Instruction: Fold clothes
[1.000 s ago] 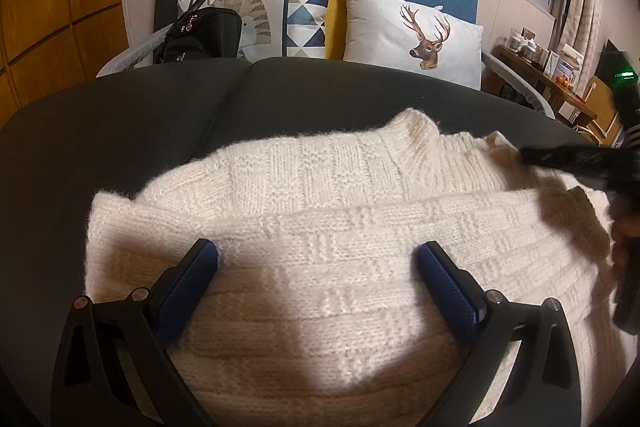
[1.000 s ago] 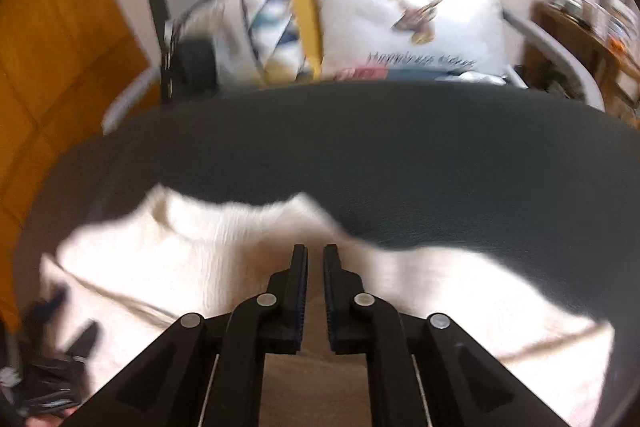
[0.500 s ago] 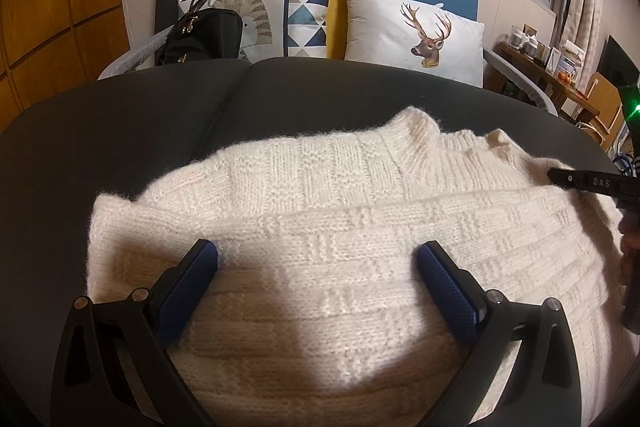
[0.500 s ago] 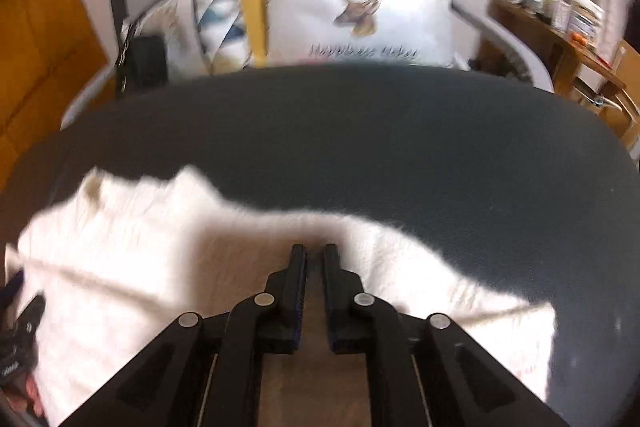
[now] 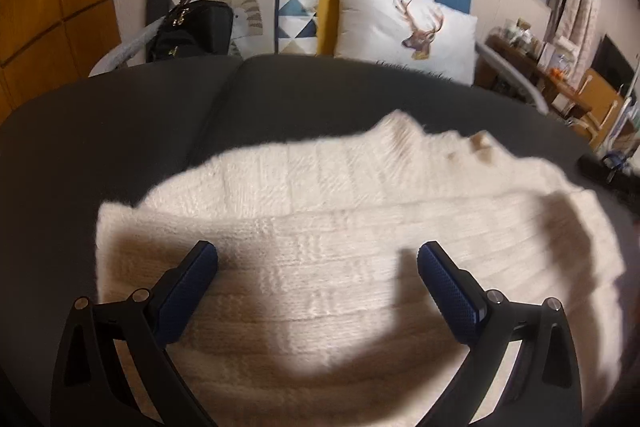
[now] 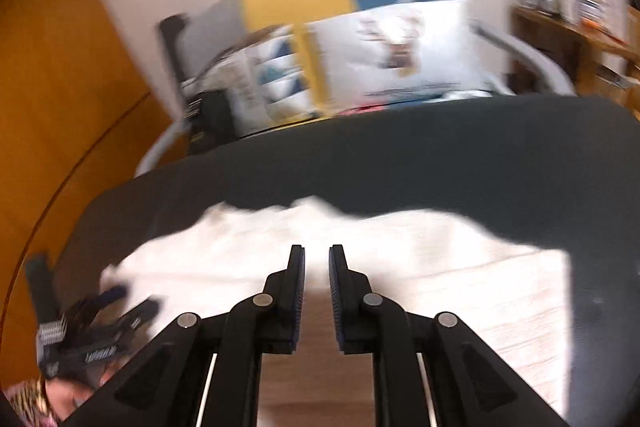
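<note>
Cream knit sweater [image 5: 320, 227]; dark grey cushion [image 5: 120, 147]; deer-print white pillow [image 5: 408, 31]
</note>
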{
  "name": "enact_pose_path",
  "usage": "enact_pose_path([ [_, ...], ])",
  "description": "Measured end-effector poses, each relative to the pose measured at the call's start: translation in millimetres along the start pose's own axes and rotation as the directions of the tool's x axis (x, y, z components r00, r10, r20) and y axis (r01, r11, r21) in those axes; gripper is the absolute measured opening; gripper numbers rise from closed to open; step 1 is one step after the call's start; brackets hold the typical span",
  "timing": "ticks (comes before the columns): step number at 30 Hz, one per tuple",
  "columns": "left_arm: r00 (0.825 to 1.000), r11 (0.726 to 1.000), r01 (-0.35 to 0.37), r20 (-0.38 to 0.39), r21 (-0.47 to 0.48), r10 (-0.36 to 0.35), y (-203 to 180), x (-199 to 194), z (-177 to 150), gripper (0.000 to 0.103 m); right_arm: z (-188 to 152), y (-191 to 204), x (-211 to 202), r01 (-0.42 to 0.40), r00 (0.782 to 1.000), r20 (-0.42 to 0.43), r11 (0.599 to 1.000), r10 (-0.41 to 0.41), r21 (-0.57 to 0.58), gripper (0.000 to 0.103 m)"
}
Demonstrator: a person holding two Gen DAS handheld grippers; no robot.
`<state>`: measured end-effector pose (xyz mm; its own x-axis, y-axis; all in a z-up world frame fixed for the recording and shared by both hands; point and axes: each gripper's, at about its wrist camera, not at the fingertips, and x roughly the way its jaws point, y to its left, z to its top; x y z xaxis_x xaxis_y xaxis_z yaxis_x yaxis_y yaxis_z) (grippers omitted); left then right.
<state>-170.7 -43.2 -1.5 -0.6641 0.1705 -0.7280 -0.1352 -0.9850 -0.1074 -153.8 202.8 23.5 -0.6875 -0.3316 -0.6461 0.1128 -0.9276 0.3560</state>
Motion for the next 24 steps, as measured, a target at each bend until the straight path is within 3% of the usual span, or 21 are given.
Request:
enact_pose_path([
  [3, 0.997, 1.0, 0.003, 0.074, -0.023, -0.002, 3, -16, 14, 0.101, -5, 38, 20, -0.072, 0.995, -0.069, 0.994, 0.067, -0.077, 0.02],
  [4, 0.996, 1.0, 0.003, 0.085, -0.012, -0.002, 2, -18, 20, 0.094, -8, 49, 28, -0.078, 0.994, -0.089, 0.991, 0.069, -0.106, 0.02],
  [5, 0.996, 1.0, -0.014, 0.084, 0.012, 0.013, 0, -17, 26, 0.076, -9, 58, 34, -0.082, 0.992, -0.103, 0.988, 0.069, -0.128, 0.02],
  [6, 0.997, 0.997, -0.059, 0.061, 0.05, 0.056, -4, -12, 32, 0.064, -9, 67, 41, -0.096, 0.99, -0.117, 0.985, 0.079, -0.142, 0.02],
  [8, 0.994, 0.991, -0.084, -0.057, 0.103, 0.09, -5, 13, 43, 0.027, -8, 80, 55, -0.08, 0.989, -0.136, 0.983, 0.057, -0.167, 0.02],
  [10, 0.983, 0.99, -0.09, -0.148, 0.108, 0.105, 0, 36, 48, 0.026, -4, 82, 65, -0.005, 0.989, -0.147, 0.983, -0.023, -0.183, 0.019],
  [13, 0.981, 0.997, -0.048, -0.182, 0.063, 0.059, 10, 56, 50, 0.025, 4, 68, 71, 0.034, 0.99, -0.133, 0.99, -0.052, -0.134, 0.017],
  [15, 0.985, 0.998, 0.011, -0.17, 0.056, -0.001, 11, 63, 51, 0.025, 10, 58, 79, 0.009, 0.989, -0.145, 0.995, -0.023, -0.098, 0.017],
  [17, 0.989, 0.995, 0.028, -0.146, 0.092, -0.014, 9, 68, 53, 0.025, 16, 50, 88, -0.019, 0.986, -0.164, 0.996, 0.005, -0.083, 0.017],
  [21, 0.994, 0.987, -0.006, -0.11, 0.158, 0.024, 5, 73, 53, 0.027, 11, 49, 113, 0.061, 0.974, -0.206, 0.983, -0.096, -0.171, 0.014],
  [24, 0.997, 0.988, -0.014, -0.068, 0.154, 0.025, 6, 71, 47, 0.027, 4, 52, 118, 0.107, 0.974, -0.174, 0.97, -0.147, -0.217, 0.013],
])
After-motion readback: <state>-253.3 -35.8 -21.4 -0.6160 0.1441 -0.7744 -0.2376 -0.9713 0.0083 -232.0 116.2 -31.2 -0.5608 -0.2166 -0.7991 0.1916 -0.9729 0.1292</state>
